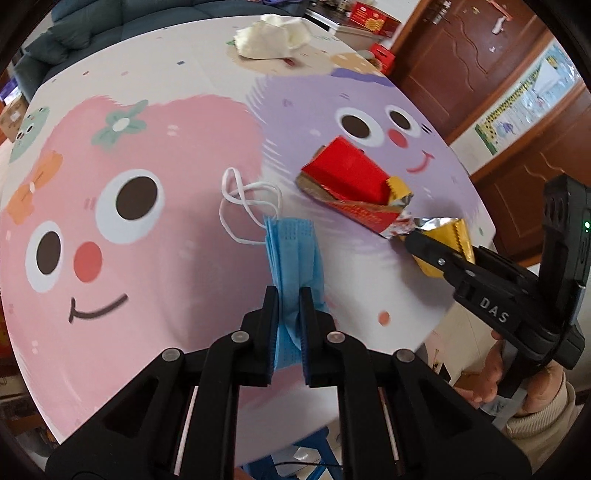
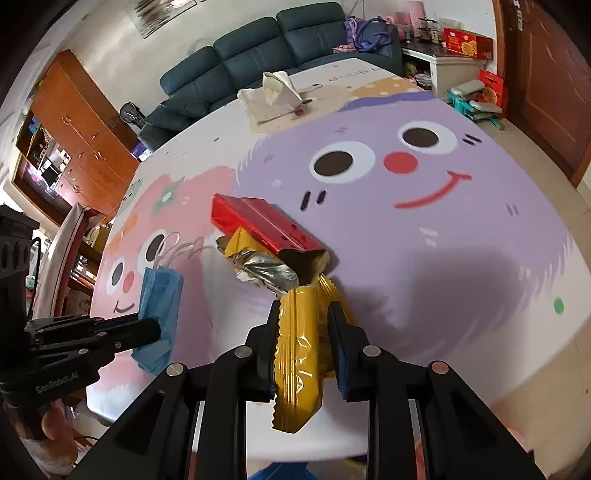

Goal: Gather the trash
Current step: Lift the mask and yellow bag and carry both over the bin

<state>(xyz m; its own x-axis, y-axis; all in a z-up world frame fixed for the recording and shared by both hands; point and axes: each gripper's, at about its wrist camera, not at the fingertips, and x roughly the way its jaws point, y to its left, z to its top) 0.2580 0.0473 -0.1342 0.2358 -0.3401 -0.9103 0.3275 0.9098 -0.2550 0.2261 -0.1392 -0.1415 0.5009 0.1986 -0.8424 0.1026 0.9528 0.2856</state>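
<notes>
My left gripper [image 1: 288, 297] is shut on a folded blue face mask [image 1: 291, 251], whose white ear loops trail onto the pink part of the table [image 1: 166, 295]. In the right wrist view the mask [image 2: 162, 291] hangs from the left gripper [image 2: 157, 332] at the left. My right gripper [image 2: 304, 310] is shut on a yellow snack wrapper [image 2: 299, 365], its pads pressing both sides. That wrapper [image 1: 460, 236] joins a crumpled silver foil [image 2: 266, 273] beside a flattened red box [image 2: 266, 225], which also shows in the left wrist view [image 1: 343, 173]. The right gripper [image 1: 415, 242] sits near the table's right edge.
A heap of white tissue or cloth [image 1: 269, 35] lies at the table's far side [image 2: 273, 92]. A dark sofa [image 2: 258, 48] stands behind the table. Wooden doors [image 1: 480, 55] are at the right. A hand and sleeve [image 1: 524, 387] hold the right gripper.
</notes>
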